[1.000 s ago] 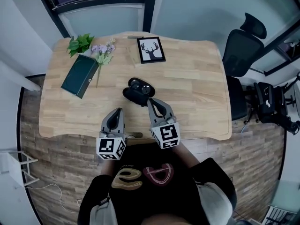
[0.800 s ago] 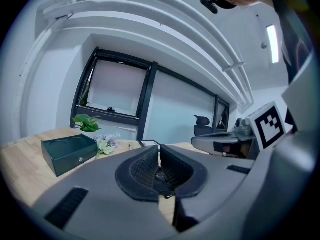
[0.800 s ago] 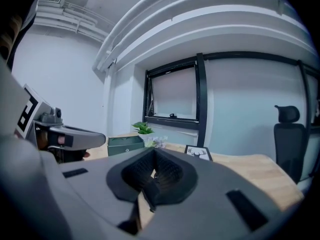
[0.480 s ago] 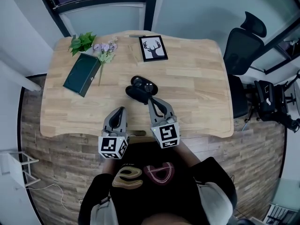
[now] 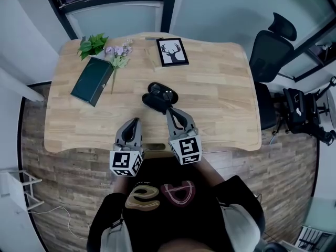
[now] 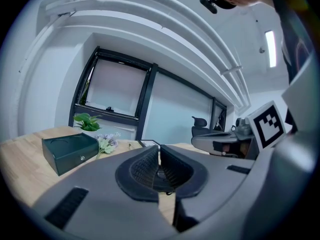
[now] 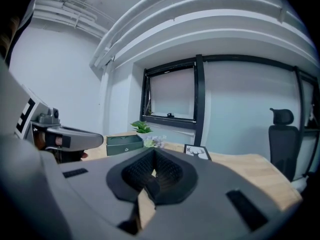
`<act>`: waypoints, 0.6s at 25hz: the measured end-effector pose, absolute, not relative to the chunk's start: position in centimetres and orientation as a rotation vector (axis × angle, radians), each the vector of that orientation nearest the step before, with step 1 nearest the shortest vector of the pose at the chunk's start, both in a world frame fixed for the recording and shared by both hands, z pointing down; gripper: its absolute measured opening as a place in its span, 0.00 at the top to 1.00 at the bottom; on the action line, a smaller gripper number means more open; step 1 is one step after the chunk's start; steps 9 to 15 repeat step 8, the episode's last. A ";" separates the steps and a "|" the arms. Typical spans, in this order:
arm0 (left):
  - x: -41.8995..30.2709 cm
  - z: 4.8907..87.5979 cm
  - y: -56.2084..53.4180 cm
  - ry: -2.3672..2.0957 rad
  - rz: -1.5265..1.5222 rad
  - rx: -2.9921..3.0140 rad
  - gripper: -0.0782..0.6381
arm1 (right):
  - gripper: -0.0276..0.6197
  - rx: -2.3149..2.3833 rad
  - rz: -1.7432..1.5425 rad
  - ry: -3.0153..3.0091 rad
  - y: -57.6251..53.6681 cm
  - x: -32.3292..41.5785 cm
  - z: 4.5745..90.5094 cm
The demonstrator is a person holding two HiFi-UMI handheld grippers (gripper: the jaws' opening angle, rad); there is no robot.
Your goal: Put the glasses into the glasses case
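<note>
Soft, cool, even light fills the room. The table is lit alike out to all its edges, with only faint, short shadows. The head view bows strongly toward its corners. Both gripper views are round fisheye pictures with black corners, and their near foreground is blurred. In the left gripper view a ceiling lamp glows white at the upper right.

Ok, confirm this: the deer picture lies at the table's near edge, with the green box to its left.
Wrong edge: the head view shows the deer picture at the far edge of the table, with the green box to its left.
</note>
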State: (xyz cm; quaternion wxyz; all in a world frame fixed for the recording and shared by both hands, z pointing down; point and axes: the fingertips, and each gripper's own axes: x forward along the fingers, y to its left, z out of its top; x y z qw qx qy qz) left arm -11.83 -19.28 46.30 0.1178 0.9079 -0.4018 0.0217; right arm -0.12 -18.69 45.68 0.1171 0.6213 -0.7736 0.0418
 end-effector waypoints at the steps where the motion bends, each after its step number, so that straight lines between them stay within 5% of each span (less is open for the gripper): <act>1: -12.0 46.3 -19.3 -1.177 0.063 2.656 0.85 | 0.94 1.819 0.126 -2.261 -18.7 -0.2 45.7; 15: -12.6 46.6 -19.2 -1.172 0.060 2.651 0.85 | 0.94 1.822 0.136 -2.253 -18.5 -0.8 45.9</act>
